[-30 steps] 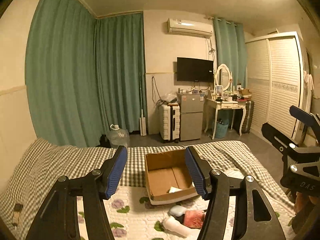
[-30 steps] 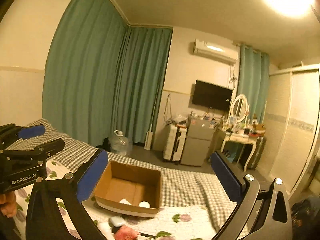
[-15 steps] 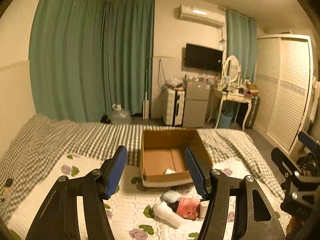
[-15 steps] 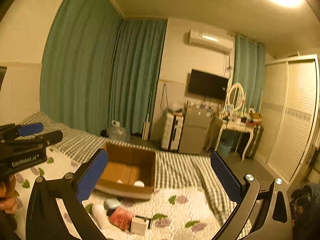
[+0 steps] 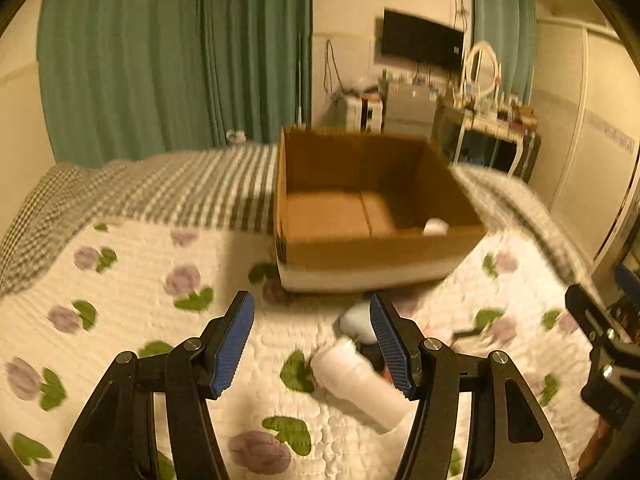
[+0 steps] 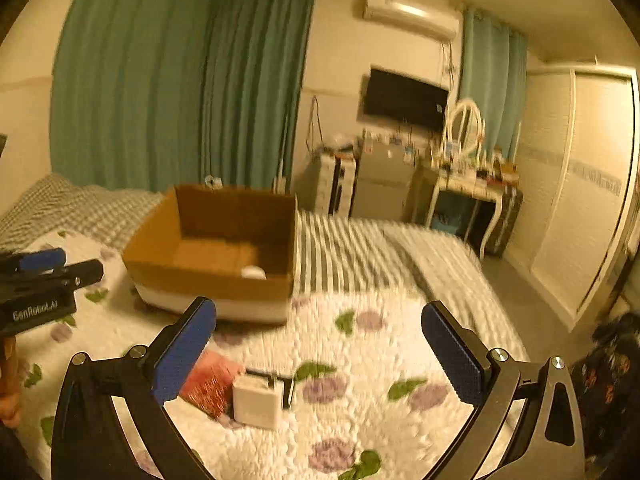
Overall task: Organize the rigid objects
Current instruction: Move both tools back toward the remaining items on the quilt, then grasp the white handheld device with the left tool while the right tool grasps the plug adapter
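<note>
White plastic, a capped bottle [image 5: 360,384], lies on its side on the flowered quilt [image 5: 132,320] just ahead of the left gripper [image 5: 312,344], off toward its right-hand pad rather than centred between the two; its long axis runs slantwise, cap end nearer the cardboard box [image 5: 372,256], body trailing back under the right finger, so the jaws would close at a slant to it, not square, unless the wrist rolls a little; those jaws stand spread wide with nothing between the pads. A rounded pale object [image 5: 356,316], blurred, sits just beyond the bottle toward the box. The right gripper [image 6: 320,344] is likewise spread and empty; its nearest pieces are a small white block [image 6: 256,402] and a red packet [image 6: 212,384], touching or nearly so, both low and toward its left pad; a dark thin thing beside the block is too smeared to name. The box stands open beyond both, with one white item [image 6: 253,272] already inside. By my reading the left hand is nearer the bottle, the right nearer the block.
</note>
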`<action>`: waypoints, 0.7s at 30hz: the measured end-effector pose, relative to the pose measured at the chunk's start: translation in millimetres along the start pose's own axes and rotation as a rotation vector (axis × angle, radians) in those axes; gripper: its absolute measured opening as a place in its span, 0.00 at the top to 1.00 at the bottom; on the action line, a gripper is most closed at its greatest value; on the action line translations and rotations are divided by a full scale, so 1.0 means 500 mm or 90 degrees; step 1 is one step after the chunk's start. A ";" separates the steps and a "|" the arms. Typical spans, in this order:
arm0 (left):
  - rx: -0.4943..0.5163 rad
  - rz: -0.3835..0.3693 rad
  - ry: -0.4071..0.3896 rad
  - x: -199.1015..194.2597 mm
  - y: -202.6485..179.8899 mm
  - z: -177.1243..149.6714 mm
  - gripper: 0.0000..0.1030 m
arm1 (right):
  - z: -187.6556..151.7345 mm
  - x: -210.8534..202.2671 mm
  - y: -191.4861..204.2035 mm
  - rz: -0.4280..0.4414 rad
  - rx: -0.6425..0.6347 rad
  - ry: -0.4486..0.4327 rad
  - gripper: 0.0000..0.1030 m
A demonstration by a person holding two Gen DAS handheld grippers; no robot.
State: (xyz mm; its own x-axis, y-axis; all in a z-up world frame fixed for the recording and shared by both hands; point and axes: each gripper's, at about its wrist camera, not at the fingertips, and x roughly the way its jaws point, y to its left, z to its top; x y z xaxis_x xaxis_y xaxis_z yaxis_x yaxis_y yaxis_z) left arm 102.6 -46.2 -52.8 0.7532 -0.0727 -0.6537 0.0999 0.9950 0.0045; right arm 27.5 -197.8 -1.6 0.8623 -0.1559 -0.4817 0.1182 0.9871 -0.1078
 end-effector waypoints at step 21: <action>-0.105 -0.126 0.215 0.203 0.011 -0.096 0.33 | -0.151 0.195 0.043 0.046 0.000 0.180 0.00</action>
State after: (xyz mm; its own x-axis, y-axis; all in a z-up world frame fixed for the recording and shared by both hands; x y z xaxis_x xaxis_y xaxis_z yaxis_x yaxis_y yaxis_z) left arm 148.1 -44.6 -155.5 0.4719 -0.2634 -0.8414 0.0949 0.9640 -0.2485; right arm 77.0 -194.5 -116.6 0.6969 -0.0883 -0.7117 0.0611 0.9961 -0.0637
